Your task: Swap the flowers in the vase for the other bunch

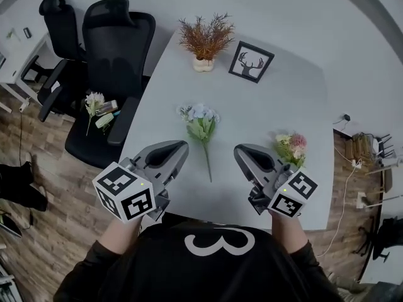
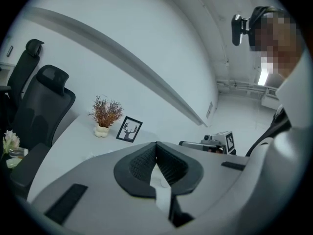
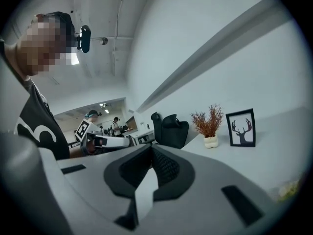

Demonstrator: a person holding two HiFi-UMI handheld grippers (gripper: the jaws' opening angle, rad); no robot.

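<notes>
Vase (image 1: 203,63) with its rusty dried sprigs (image 1: 206,36) stands at the far side of the table (image 1: 277,99), well ahead of both tools. Now across the near edge: the left gripper (image 1: 181,147) has its jaws pressed together, nothing in them. Just to its right lies the blue-and-white bunch (image 1: 201,121), heads away from the person, stem running back toward them, between the two grippers and about equally close to each. Then the right gripper (image 1: 243,150), jaws also closed and empty. Beyond it, a pink bunch (image 1: 291,146) sits at the table's right edge, nearest that hand. My read: vase first, a straight reach forward for either.
</notes>
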